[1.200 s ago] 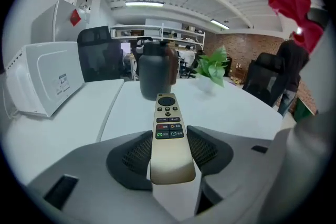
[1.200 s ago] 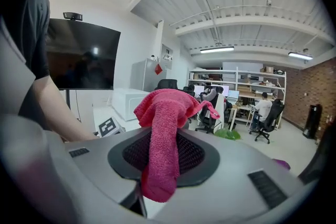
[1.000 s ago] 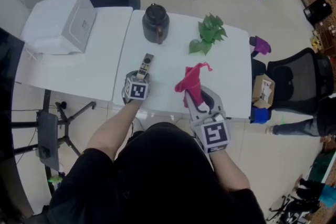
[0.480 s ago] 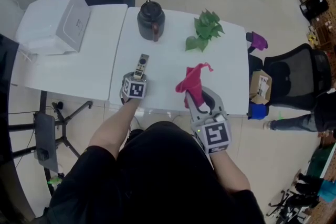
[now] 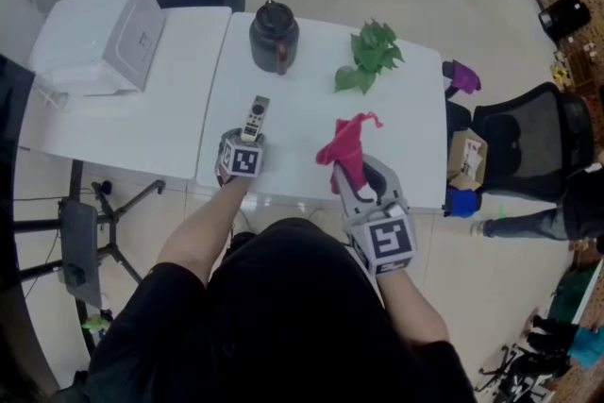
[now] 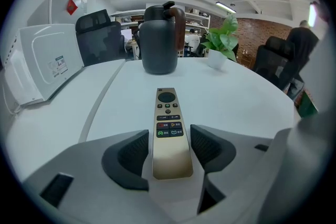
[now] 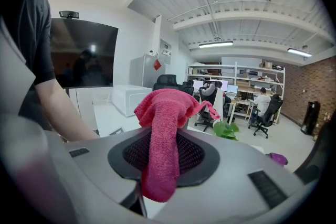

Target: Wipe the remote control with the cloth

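The wiping had not begun, as far as could be seen. The remote control (image 5: 256, 117) lay flat on the white counter (image 5: 406, 137), buttons up, its near end between the jaws of the left tool (image 6: 169, 149). Those jaws were opening, with a thin gap showing on each side of the remote, so it looked released rather than gripped. The right tool (image 5: 363, 189) was clenched on the pink cloth (image 5: 345, 144), which stood up out of the jaws in a bunch and hung well apart from the remote, off to its right and touching nothing else.

My reading was that the whole of the wiping was left: the cloth had to be brought across to the remote and drawn along it.

The remote sat close to the near edge of the counter, with the seam to the neighbouring counter just to its left. Between remote and cloth the counter was bare, giving open room for the crossing. The dark jug (image 5: 275, 36) and the plant (image 5: 370, 59) stood well back, and the white box (image 5: 104, 38) was away on the left counter
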Demonstrator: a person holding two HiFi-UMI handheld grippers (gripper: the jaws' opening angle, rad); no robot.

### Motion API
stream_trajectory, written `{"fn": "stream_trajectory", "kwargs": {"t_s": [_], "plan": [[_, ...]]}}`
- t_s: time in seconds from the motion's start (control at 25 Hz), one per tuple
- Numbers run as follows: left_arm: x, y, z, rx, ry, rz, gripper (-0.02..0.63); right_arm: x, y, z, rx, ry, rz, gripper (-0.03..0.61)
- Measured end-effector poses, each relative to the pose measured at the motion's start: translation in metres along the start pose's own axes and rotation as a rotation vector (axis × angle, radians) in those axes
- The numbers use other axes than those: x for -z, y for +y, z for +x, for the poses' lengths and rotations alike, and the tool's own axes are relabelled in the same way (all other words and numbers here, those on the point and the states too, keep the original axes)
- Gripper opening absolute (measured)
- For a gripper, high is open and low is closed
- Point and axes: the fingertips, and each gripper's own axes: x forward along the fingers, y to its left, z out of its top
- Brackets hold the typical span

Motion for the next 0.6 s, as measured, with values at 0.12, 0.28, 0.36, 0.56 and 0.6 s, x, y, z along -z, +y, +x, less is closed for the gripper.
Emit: {"fn": "stream_trajectory", "kwargs": {"t_s": [0.12, 0.28, 0.36, 0.56, 0.6], "plan": [[-0.004, 0.002, -0.014, -0.005, -0.041, -0.002, 0.262, 0.002, -0.001, 0.001, -0.003, -0.006, 0.008, 0.117], [-0.018, 0.005, -0.049, 0.017, -0.153, -0.039, 0.262, 0.01, -0.005, 0.01, -0.001, 0.014, 0.016, 0.117], [-0.031, 0.004, -0.072, 0.037, -0.218, -0.056, 0.262, 0.018, -0.008, 0.017, 0.003, 0.035, 0.021, 0.117], [-0.051, -0.006, -0.126, 0.078, -0.304, -0.037, 0.262, 0.047, -0.024, 0.041, 0.04, 0.113, 0.046, 0.117], [-0.054, -0.008, -0.136, 0.085, -0.32, -0.035, 0.262, 0.055, -0.029, 0.047, 0.047, 0.13, 0.047, 0.117]]}}
